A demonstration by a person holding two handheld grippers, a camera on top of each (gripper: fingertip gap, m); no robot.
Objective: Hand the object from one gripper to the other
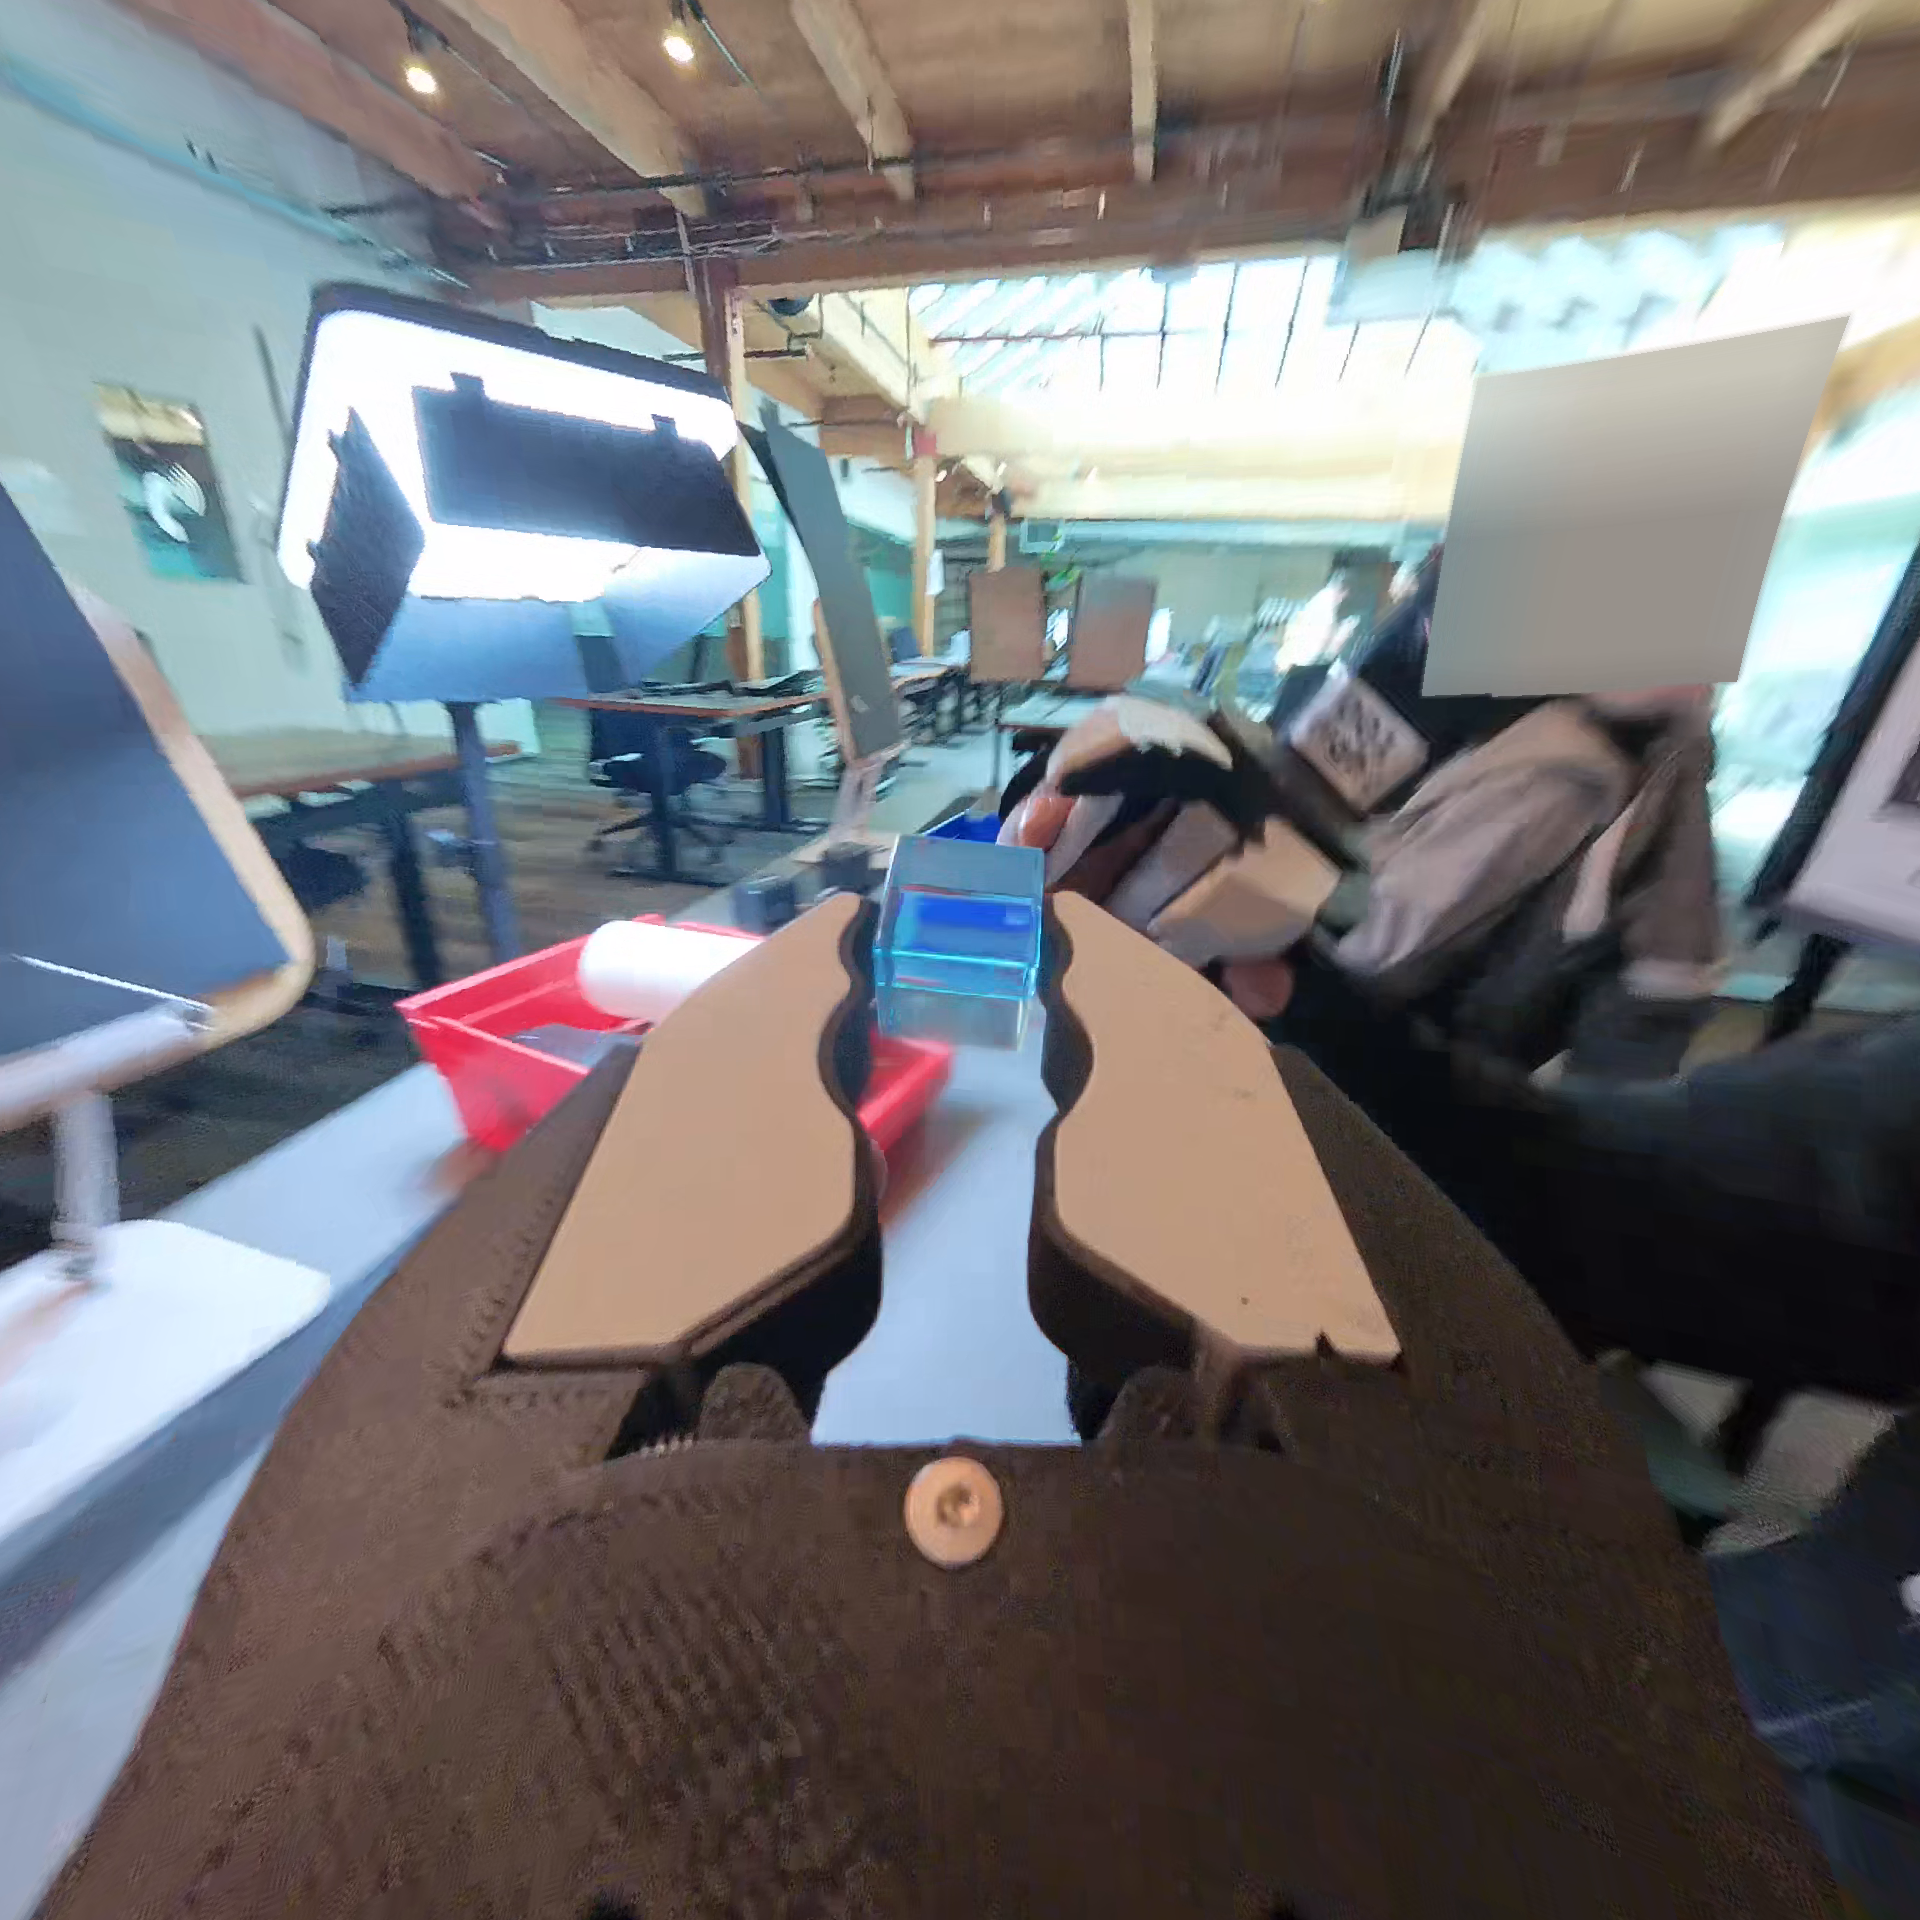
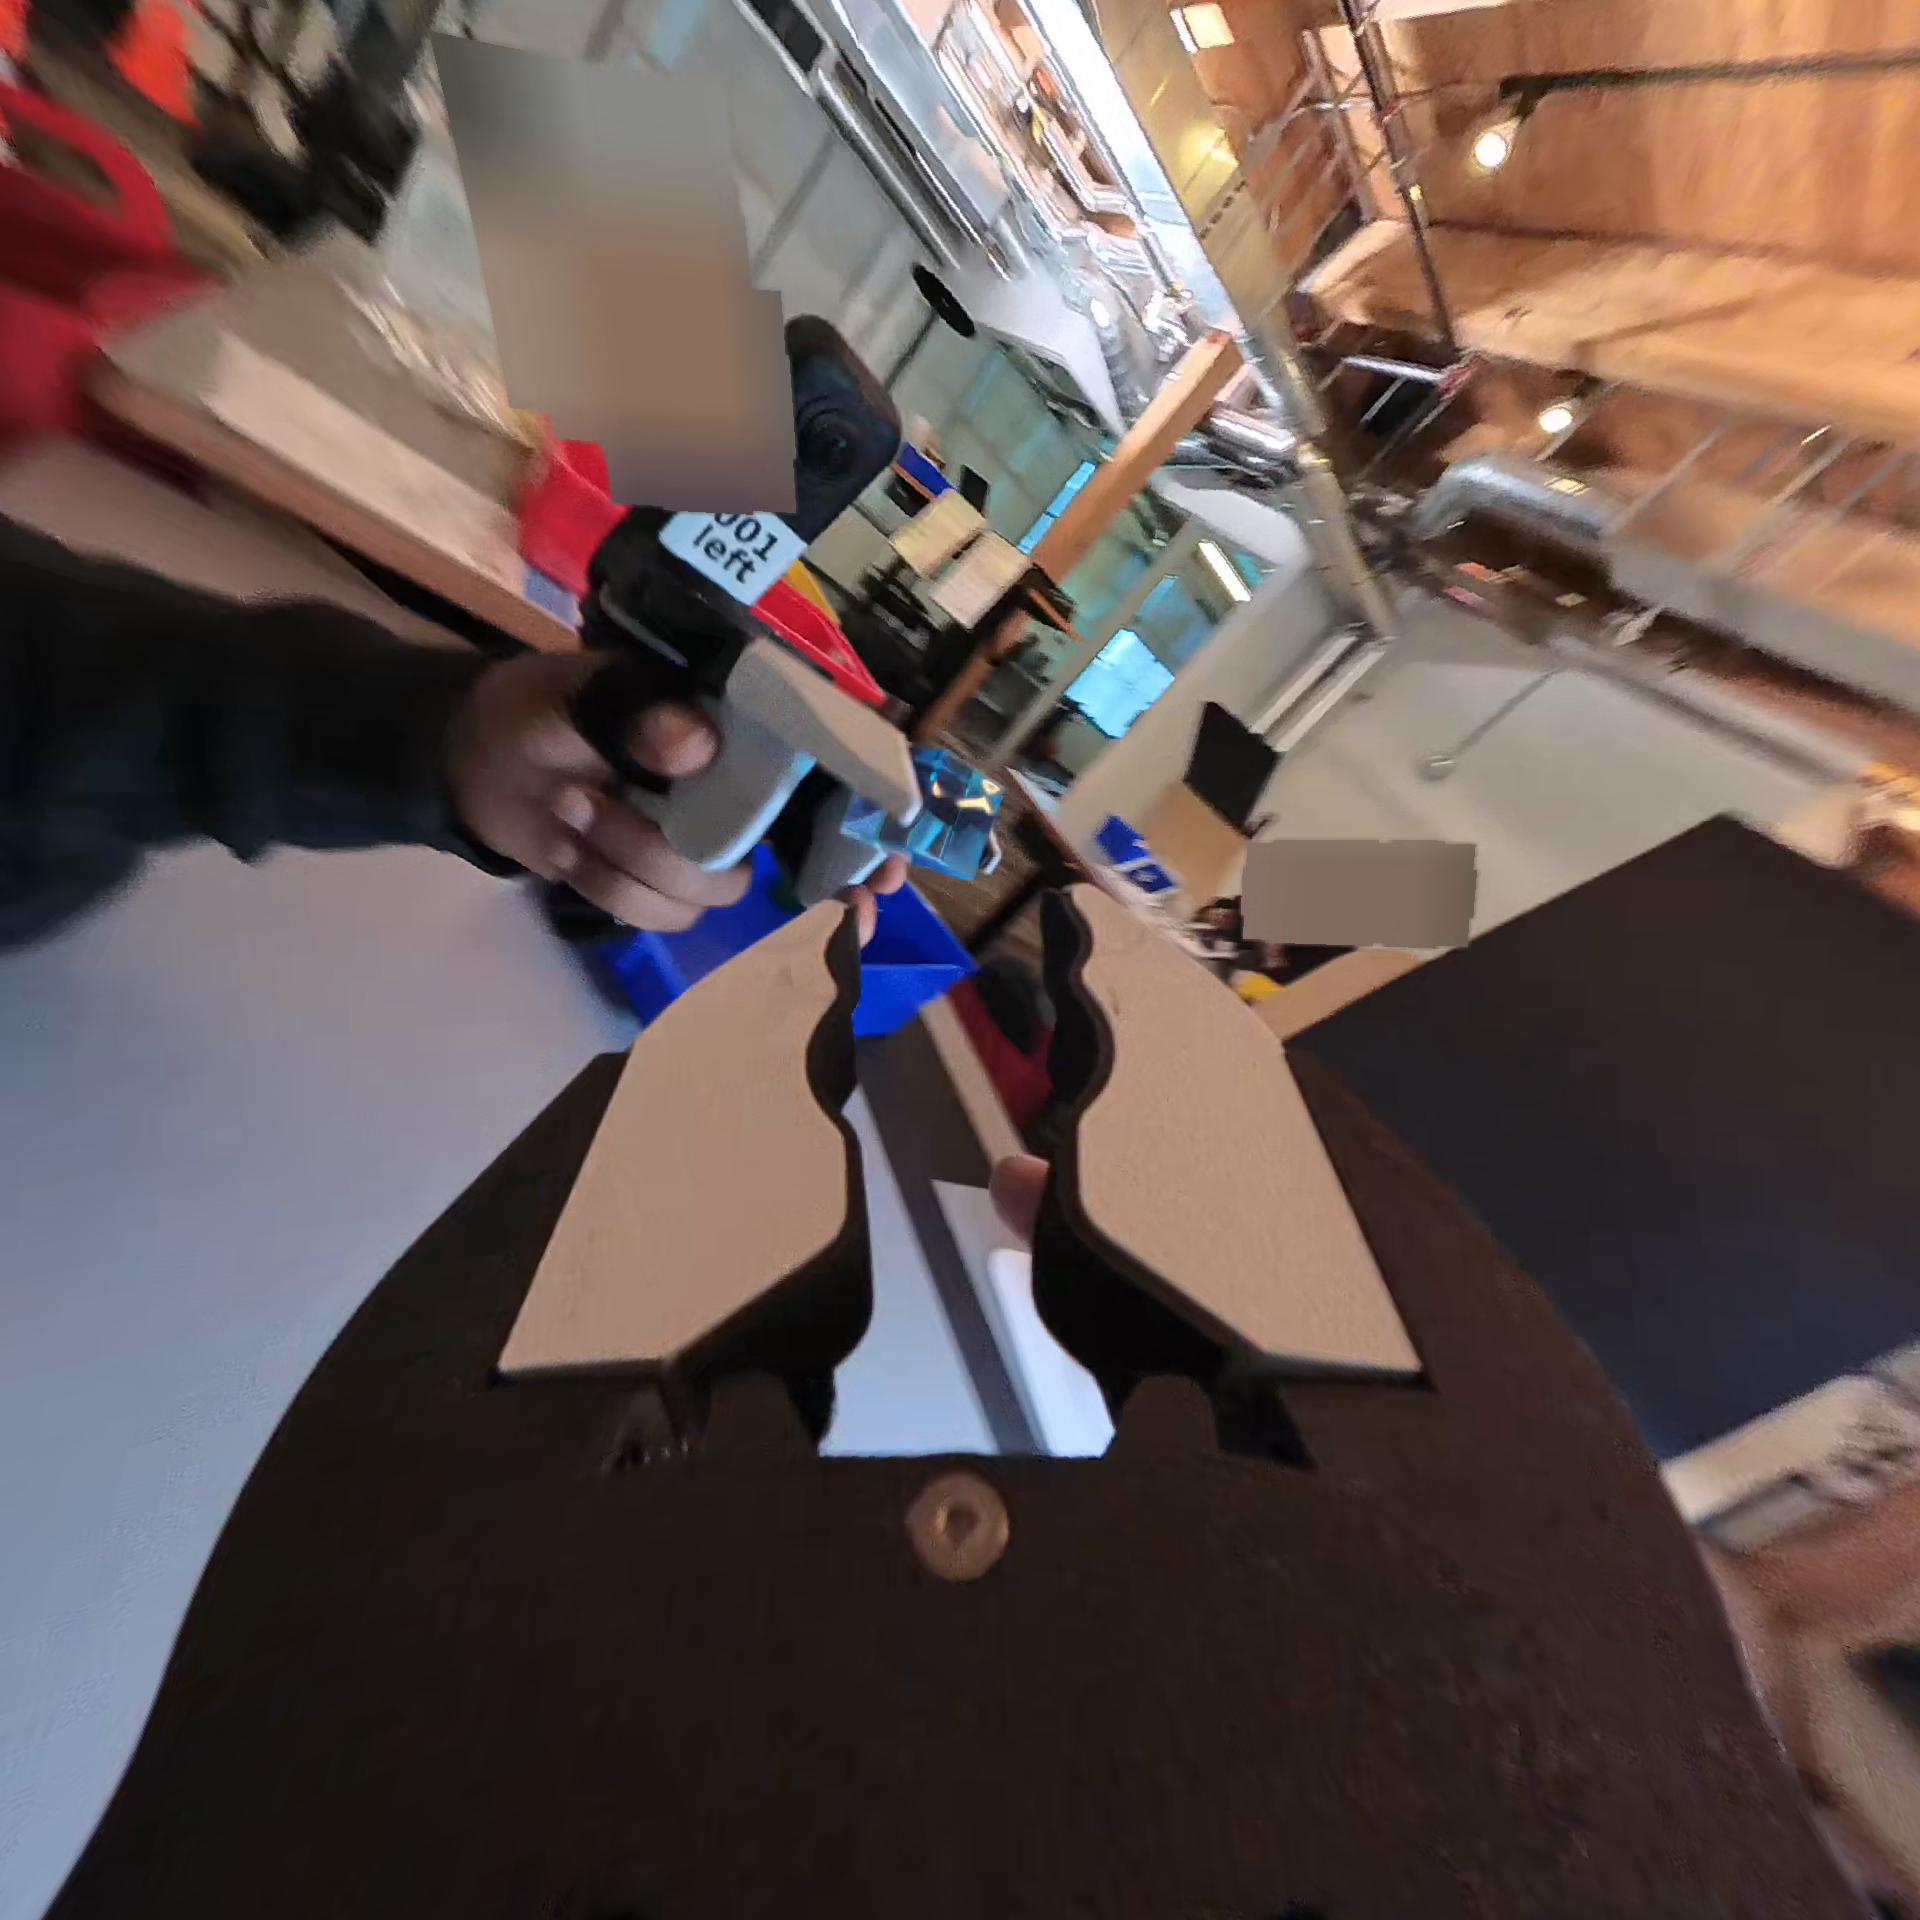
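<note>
My left gripper [image 1: 956, 935] is clenched on the clear blue cube [image 1: 958, 961], pinched right at the fingertips and held up in the air above the grey table [image 1: 312, 1195]. My right gripper [image 2: 951, 935] is released, nothing between its fingers [image 2: 727, 1143], and it sits just short of the cube [image 2: 935, 821], which hangs a little above and ahead of its tips.

From the right wrist view I get what the left cannot give me: the hand [image 2: 561, 790] wrapped round the left gripper's handle, the camera [image 2: 836, 436] mounted on top, and a white label [image 2: 732, 556] beneath it. The cube shows tilted there, one corner towards me.

The left wrist view gives me the right gripper [image 1: 1195, 862] coming in just behind the cube, blurred, and a bright light panel [image 1: 499, 499] on a stand off the table's left edge.

Containers now: a red bin [image 1: 499, 1029] on the table to the left, a white cylinder [image 1: 655, 966] lying in it with something dark I can't make out. A blue bin [image 2: 894, 966] sits under the cube; its contents are hidden.
</note>
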